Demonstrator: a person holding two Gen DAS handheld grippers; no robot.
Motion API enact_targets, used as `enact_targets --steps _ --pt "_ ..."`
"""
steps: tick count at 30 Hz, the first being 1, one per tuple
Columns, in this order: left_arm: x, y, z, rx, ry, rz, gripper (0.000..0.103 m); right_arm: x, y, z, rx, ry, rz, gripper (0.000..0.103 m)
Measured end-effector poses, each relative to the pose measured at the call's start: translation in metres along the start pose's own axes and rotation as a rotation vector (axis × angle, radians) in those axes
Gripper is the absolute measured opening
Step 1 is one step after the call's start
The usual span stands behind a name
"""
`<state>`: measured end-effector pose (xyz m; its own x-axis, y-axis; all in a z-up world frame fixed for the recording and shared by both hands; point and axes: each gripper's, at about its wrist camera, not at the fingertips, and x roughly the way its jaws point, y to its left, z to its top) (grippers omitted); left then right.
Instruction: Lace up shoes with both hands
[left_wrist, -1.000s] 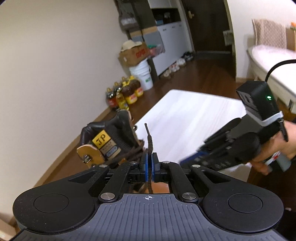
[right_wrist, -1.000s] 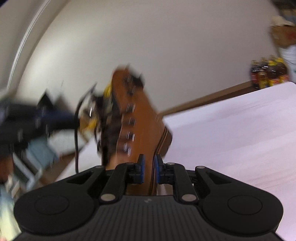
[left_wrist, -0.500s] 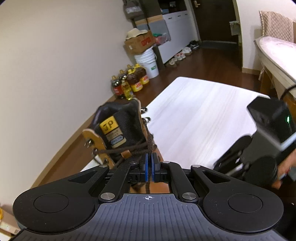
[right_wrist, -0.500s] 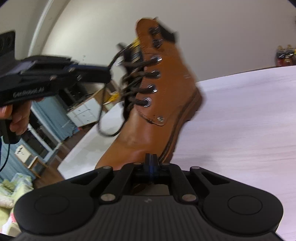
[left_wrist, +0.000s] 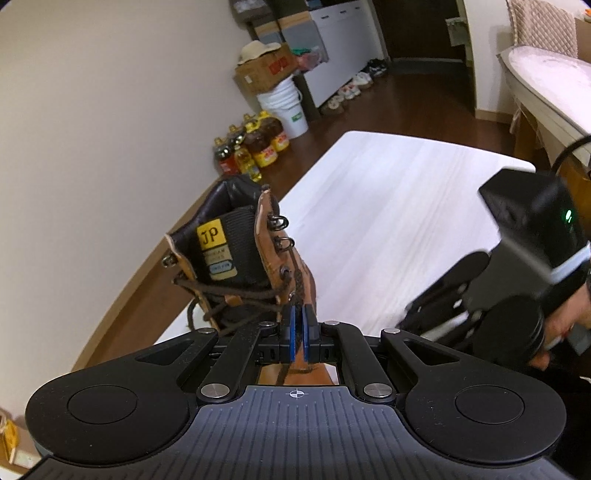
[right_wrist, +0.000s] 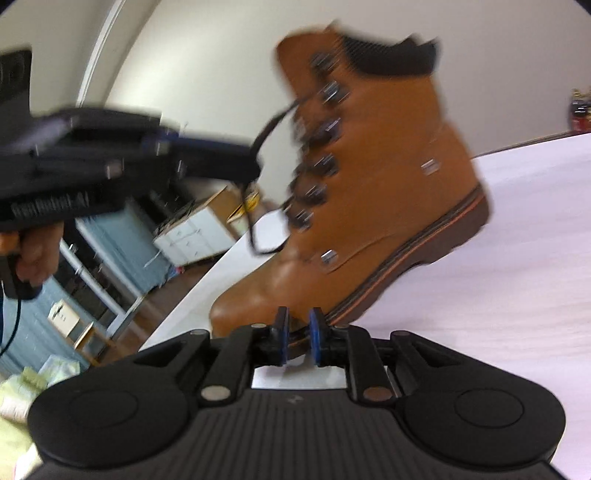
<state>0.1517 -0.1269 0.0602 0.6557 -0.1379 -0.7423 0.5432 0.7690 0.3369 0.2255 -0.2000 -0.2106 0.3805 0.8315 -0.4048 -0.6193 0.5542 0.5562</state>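
Left wrist view: left gripper (left_wrist: 298, 334) pinches the dark lace (left_wrist: 291, 295), pads nearly together, cord running taut from an eyelet of the boot (left_wrist: 240, 258); likely held tight so the threaded rows do not slacken. Boot stands tilted at the near corner of the white table (left_wrist: 388, 206). Right hand (left_wrist: 565, 325) carries its tool alongside.

Right wrist view: blurred. Right gripper (right_wrist: 298, 341), jaws just opened and spread, nothing between them, sits at the boot's toe (right_wrist: 251, 302), apparently freed to take the lace next.
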Motion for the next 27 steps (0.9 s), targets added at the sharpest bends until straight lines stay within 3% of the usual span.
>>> enact_targets --steps 9,14,20,27 --pt "0.008 0.0 0.007 0.012 0.019 0.023 0.004 -0.02 -0.015 0.002 0.011 -0.062 -0.042 0.016" --pt "0.01 -0.001 0.012 0.021 0.012 0.024 0.004 -0.039 -0.016 0.009 -0.078 -0.115 -0.098 0.018" --pt "0.011 0.0 0.017 0.036 0.01 0.04 0.004 -0.058 0.004 0.025 -0.34 -0.165 -0.223 0.023" --pt "0.014 0.003 0.021 0.028 0.015 0.023 0.004 -0.054 0.039 0.028 -0.777 -0.244 -0.349 0.023"
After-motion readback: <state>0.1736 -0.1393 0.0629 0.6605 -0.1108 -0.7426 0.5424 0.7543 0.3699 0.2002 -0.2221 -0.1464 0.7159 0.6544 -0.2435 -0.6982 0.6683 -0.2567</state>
